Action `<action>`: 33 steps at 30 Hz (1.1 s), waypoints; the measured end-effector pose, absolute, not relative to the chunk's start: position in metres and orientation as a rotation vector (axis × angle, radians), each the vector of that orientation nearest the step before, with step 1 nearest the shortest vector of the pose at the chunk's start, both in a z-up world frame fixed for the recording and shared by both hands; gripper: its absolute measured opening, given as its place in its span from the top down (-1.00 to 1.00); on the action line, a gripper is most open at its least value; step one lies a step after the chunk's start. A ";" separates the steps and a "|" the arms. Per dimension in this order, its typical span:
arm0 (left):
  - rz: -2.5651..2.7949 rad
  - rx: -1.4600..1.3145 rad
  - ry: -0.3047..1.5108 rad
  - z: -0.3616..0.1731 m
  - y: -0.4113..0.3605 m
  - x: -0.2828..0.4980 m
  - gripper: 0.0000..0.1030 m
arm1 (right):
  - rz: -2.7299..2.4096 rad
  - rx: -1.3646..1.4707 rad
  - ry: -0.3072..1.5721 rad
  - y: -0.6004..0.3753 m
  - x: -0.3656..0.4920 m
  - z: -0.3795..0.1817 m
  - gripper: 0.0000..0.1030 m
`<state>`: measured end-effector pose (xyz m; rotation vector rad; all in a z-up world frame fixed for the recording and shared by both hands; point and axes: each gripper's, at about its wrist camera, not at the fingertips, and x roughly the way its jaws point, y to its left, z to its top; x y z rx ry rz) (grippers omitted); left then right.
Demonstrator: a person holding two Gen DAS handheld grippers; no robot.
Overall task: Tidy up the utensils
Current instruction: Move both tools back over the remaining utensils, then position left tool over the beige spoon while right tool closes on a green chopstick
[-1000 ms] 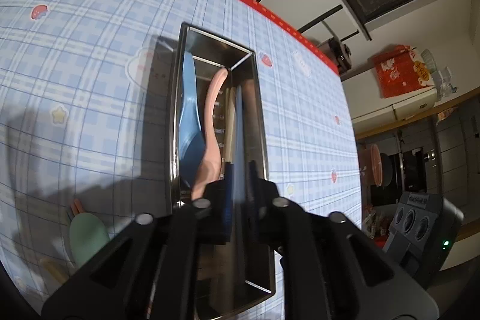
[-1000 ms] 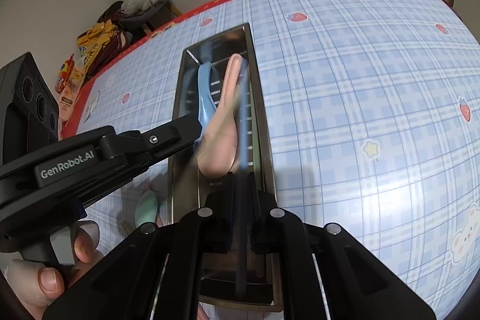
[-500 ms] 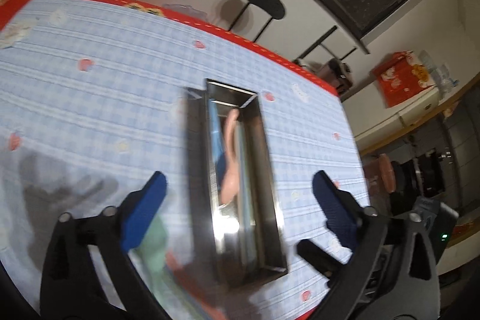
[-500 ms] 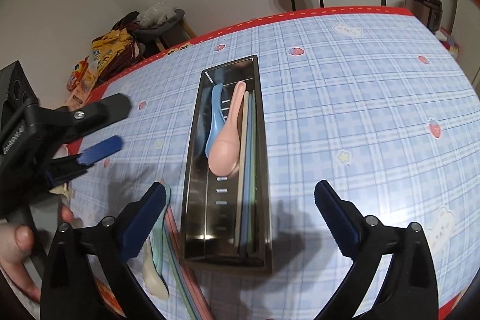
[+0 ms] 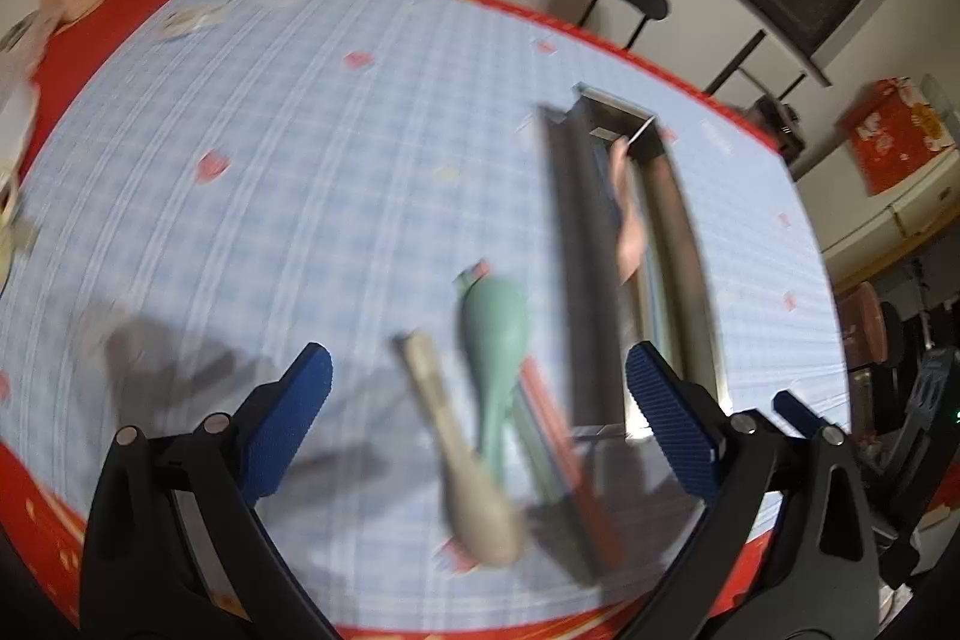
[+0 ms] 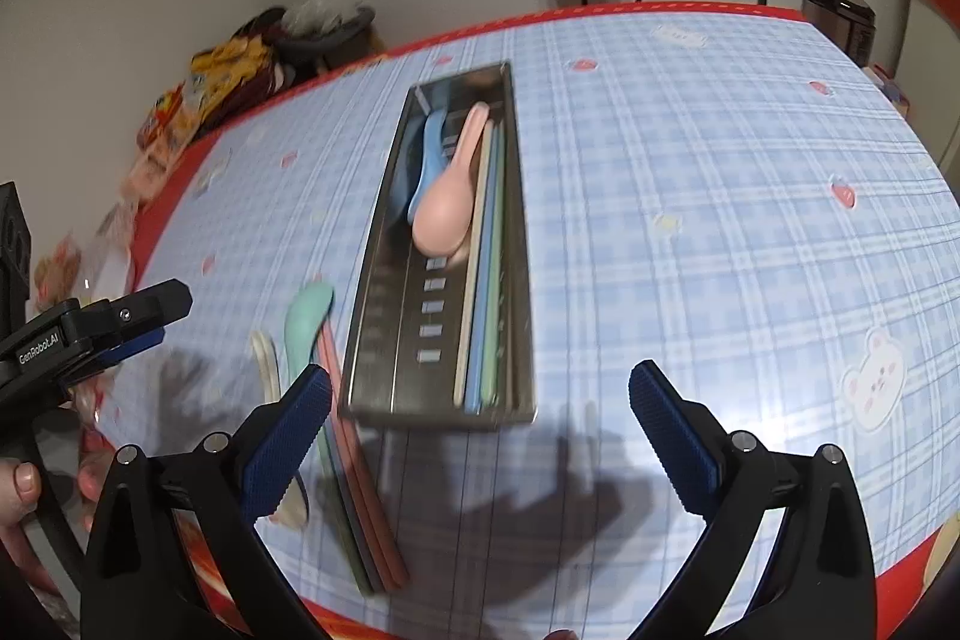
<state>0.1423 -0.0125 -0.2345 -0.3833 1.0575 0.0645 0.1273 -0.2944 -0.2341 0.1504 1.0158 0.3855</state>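
our left gripper and right gripper both stand wide with nothing between the pads, their jaws having just sprung open. nearest us on the checked tablecloth, the cream spoon, green spoon and red and green chopsticks lie crowded just beside the steel tray. we risk pinching two at once, or knocking the tray wall. farther off, inside the tray, the pink spoon rests over the blue spoon; another drop there could jam.
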 end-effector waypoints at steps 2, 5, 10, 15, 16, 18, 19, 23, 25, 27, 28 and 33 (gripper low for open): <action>0.089 -0.376 1.075 -0.242 -0.010 0.130 -0.88 | 0.413 0.141 1.019 -0.289 0.119 -0.239 -0.89; 0.123 -0.381 1.104 -0.254 -0.006 0.112 -0.88 | 0.463 0.136 1.044 -0.280 0.110 -0.247 -0.89; 0.158 -0.392 1.136 -0.266 -0.004 0.093 -0.88 | 0.547 0.097 1.113 -0.261 0.101 -0.258 -0.89; 0.168 -0.412 1.142 -0.267 -0.003 0.087 -0.87 | 0.617 -0.031 1.091 -0.239 0.083 -0.260 -0.78; 0.169 -0.420 1.140 -0.267 -0.001 0.087 -0.87 | 0.638 -0.058 1.087 -0.235 0.080 -0.260 -0.55; 0.174 -0.435 1.134 -0.265 0.001 0.086 -0.87 | 0.675 -0.093 1.094 -0.228 0.076 -0.264 -0.32; 0.176 -0.442 1.133 -0.265 0.002 0.086 -0.87 | 0.695 -0.094 1.099 -0.227 0.075 -0.265 -0.15; 0.174 -0.467 1.131 -0.263 0.004 0.085 -0.80 | 0.753 -0.140 1.088 -0.215 0.070 -0.267 0.37; 0.158 -0.480 1.137 -0.265 0.004 0.087 -0.64 | 0.774 -0.149 1.085 -0.211 0.071 -0.267 0.60; 0.148 -0.488 1.151 -0.267 0.004 0.089 -0.40 | 0.789 -0.147 1.089 -0.208 0.073 -0.267 0.71; 0.142 -0.494 1.156 -0.269 0.004 0.089 -0.35 | 0.794 -0.143 1.092 -0.207 0.075 -0.268 0.75; 0.093 -0.516 1.172 -0.275 0.001 0.092 0.01 | 0.777 -0.133 1.104 -0.203 0.086 -0.272 0.79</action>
